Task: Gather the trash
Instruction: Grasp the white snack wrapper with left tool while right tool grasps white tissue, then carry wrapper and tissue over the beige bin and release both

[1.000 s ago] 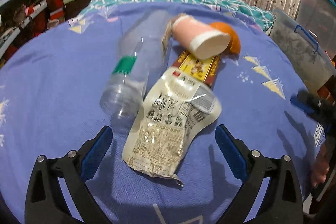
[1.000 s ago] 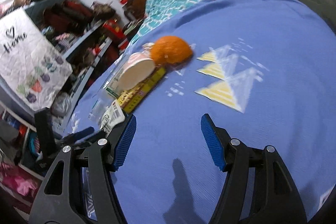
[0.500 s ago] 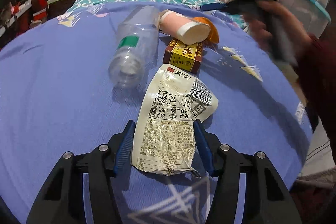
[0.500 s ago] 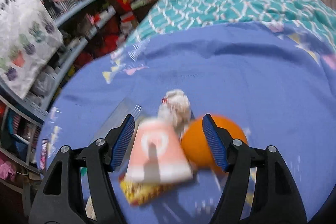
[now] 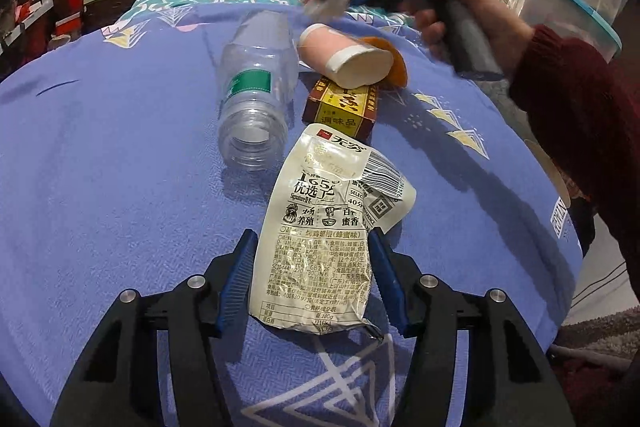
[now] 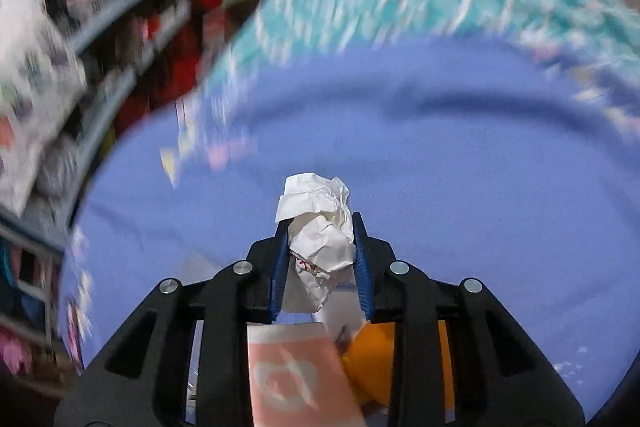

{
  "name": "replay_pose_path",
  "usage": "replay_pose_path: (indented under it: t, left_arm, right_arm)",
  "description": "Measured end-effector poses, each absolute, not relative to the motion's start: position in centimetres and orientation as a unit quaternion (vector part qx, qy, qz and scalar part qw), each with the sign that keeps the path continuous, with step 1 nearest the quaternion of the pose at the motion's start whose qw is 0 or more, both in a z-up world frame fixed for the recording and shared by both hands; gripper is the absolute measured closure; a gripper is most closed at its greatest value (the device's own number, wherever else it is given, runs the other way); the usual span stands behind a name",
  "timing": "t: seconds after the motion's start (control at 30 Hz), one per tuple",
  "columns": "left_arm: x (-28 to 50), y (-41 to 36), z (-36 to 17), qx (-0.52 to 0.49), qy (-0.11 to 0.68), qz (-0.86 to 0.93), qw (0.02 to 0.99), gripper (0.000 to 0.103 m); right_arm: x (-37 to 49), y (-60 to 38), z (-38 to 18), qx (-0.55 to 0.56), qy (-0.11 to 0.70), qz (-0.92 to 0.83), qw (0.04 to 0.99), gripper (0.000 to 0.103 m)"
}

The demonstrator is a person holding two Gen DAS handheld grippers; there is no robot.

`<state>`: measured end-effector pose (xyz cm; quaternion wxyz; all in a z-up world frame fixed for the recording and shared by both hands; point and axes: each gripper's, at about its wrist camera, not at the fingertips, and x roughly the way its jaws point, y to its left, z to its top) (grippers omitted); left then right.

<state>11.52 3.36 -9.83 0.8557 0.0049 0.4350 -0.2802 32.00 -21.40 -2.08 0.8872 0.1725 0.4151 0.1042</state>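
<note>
item: trash pickup on the blue bedspread [image 5: 120,155], grasp step. my left gripper [image 5: 312,281] clamps the snack wrapper [image 5: 320,247] flat on the cover; my right gripper [image 6: 320,259] is closing on the crumpled paper ball [image 6: 320,239], above the pink cup [image 6: 296,383]. next, i judge: lift both clear, carry to a bin.

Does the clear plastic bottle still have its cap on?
No, the clear plastic bottle lies on its side on the blue bedsheet with its mouth open and no cap on it.
</note>
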Motion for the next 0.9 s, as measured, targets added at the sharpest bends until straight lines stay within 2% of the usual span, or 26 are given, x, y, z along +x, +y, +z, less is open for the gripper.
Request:
replay_pose_path:
  t: [0.17,0.47,0.7,0.77,0.83,0.87,0.9]
  left_arm:
    - [10.3,2.4,-9.2,0.030,0.413,-0.290,0.863,0.049]
    - [9.1,-3.5,-9.2,0.053,0.433,-0.347,0.830,0.049]
    - [8.4,-8.3,-10.1,0.100,0.446,-0.348,0.819,0.047]
    - [8.3,-9.4,-10.4,0.117,0.443,-0.337,0.823,0.042]
    - [8.5,-9.8,-10.4,0.126,0.446,-0.333,0.821,0.030]
    - [8.5,-10.0,-10.5,0.129,0.449,-0.324,0.823,0.019]
    - [8.5,-10.0,-10.5,0.128,0.450,-0.318,0.824,0.017]
  right_arm:
    - [22.0,-25.4,0.1,0.183,0.364,0.139,0.902,0.072]
    - [5.6,-29.1,-7.1,0.158,0.421,0.100,0.888,0.072]
    - [-0.6,-28.9,-9.3,0.127,0.403,0.074,0.903,0.070]
    - [-1.0,-28.5,-9.6,0.115,0.396,0.069,0.908,0.068]
    - [-1.1,-28.6,-9.8,0.117,0.394,0.070,0.909,0.062]
    - [-1.1,-28.8,-9.9,0.119,0.395,0.072,0.908,0.053]
    - [-1.2,-28.8,-10.0,0.125,0.395,0.076,0.907,0.046]
